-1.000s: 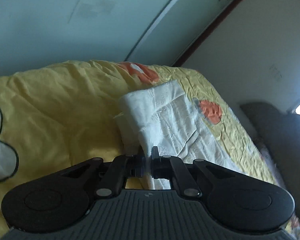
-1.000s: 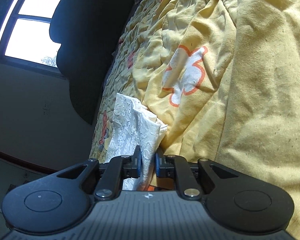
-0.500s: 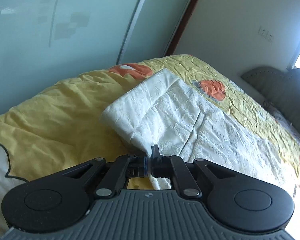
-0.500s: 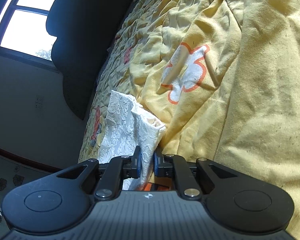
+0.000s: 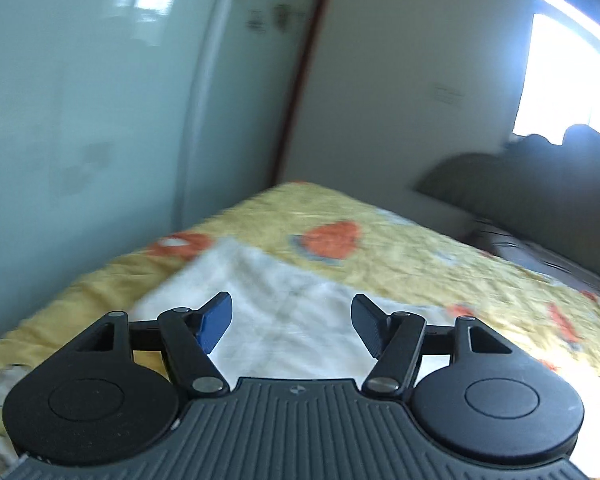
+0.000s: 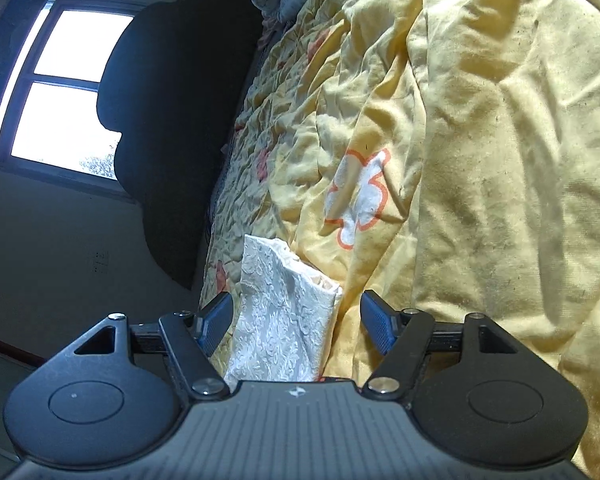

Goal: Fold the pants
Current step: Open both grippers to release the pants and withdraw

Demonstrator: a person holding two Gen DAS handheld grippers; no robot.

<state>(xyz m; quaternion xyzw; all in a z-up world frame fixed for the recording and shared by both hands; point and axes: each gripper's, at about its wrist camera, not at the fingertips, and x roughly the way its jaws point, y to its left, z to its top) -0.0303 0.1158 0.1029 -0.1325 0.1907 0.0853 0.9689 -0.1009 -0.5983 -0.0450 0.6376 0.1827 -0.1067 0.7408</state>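
Both claws are letting go. The left gripper (image 5: 291, 322) has its jaws spreading wide with nothing between the pads, only the white pants (image 5: 284, 320) lying below and beyond them on the yellow bedspread (image 5: 420, 256). That view is smeared with motion, so I can't read the creases there, but the white cloth sits as one compact patch rather than as two spread legs.

Over on the right, the right gripper (image 6: 297, 322) is opening too. The folded edge of the pants (image 6: 284, 320) stands between its fingers, yet the pads are clear of it on both sides, so nothing is gripped. From here the cloth shows doubled layers, an open end at the top and a tidy bundle resting against the rumpled yellow quilt (image 6: 480, 160), near the bed's edge on the window (image 6: 60, 92) side.

My read is that the fold just laid is down and released. How many folds are in, I can't tell. What may be left is one more fold or a smoothing of the top layer — or nothing at all.
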